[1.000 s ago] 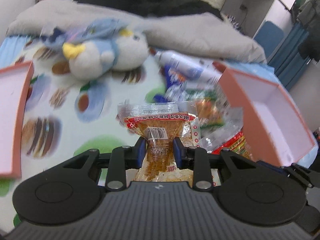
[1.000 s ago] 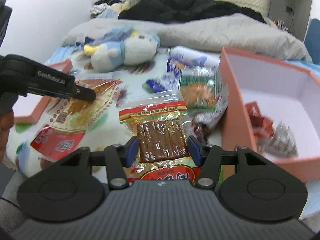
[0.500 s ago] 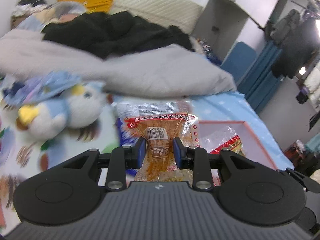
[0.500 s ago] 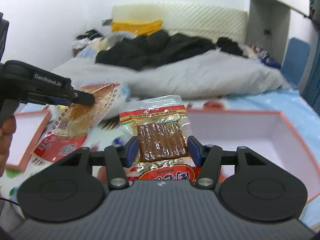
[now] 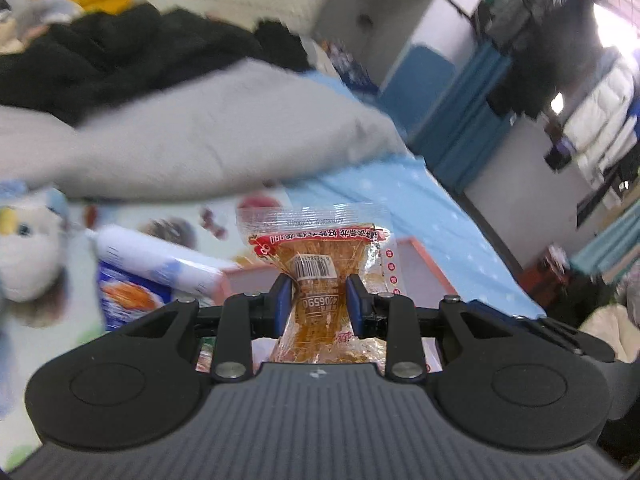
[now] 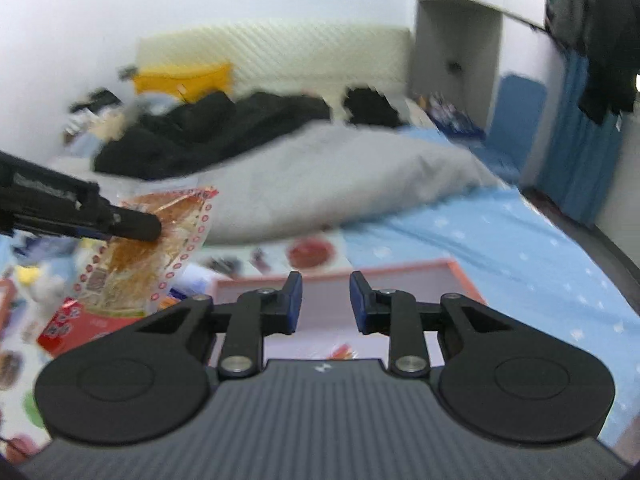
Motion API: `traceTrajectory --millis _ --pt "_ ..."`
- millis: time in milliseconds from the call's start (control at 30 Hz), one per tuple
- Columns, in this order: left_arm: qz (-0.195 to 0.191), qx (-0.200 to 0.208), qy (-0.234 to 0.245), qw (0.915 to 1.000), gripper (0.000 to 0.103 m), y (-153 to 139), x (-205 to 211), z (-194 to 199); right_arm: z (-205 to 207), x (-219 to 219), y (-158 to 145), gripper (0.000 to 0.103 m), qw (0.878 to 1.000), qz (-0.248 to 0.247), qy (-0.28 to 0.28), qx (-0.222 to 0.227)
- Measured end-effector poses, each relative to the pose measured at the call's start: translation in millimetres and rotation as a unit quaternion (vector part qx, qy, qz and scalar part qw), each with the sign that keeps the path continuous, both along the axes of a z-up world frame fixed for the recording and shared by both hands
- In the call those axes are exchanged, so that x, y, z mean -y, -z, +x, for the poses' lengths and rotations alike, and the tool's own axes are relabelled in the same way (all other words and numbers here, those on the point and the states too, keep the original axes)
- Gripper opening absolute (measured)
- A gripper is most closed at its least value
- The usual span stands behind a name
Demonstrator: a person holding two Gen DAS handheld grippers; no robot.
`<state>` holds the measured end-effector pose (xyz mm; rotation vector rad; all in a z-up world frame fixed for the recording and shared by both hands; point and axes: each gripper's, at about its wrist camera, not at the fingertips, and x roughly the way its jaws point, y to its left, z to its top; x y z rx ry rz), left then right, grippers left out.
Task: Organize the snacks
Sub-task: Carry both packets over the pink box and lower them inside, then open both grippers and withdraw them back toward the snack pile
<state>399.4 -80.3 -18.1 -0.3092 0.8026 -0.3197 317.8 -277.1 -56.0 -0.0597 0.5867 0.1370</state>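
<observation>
My left gripper (image 5: 319, 300) is shut on an orange snack packet (image 5: 318, 276) with a barcode and holds it in the air above the salmon-pink box (image 5: 424, 268). From the right wrist view that same packet (image 6: 152, 256) hangs from the left gripper (image 6: 136, 226) at the left. My right gripper (image 6: 326, 300) has its jaws apart with nothing between them, above the pink box (image 6: 400, 270). A bit of red wrapper (image 6: 340, 352) lies in the box under it.
The bed carries a grey duvet (image 5: 208, 140), black clothes (image 5: 120, 56), a plush toy (image 5: 28, 252), a white tube (image 5: 160, 264) and a blue snack pack (image 5: 128, 296). The bed's right edge drops off past the blue sheet (image 6: 520, 248).
The brown snack packet has left my right gripper, whose jaws are now empty over the box. Both grippers swung right and tilted up. The left still holds its packet.
</observation>
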Motion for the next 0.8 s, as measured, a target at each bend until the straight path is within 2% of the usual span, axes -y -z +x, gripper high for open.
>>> traceTrajectory --millis 133,267,433,500,567,600,800 --pt "-0.001 -0.042 0.028 0.9987 0.034 32 39 24 14 16 35 0.029 0.998 -0.011 0.014 -0.052" --pt "0.044 -0.065 0.053 0.9955 0.035 59 71 37 21 35 66 0.029 0.995 0.005 0.027 -0.098" --pt "0.072 -0.078 0.075 0.9916 0.035 81 94 37 13 53 93 0.029 0.991 0.019 0.047 -0.127" --pt "0.078 -0.078 0.075 0.9911 0.040 86 96 39 7 56 98 0.029 0.990 0.023 0.049 -0.132" --pt "0.079 -0.083 0.073 0.9908 0.064 88 96 40 5 62 101 0.029 0.990 0.023 0.054 -0.131" --pt "0.079 -0.081 0.072 0.9910 0.067 86 96 40 3 64 101 0.029 0.989 0.026 0.055 -0.131" --pt "0.076 -0.045 0.069 0.9937 0.068 60 89 30 -4 66 81 0.029 0.992 0.035 0.054 -0.104"
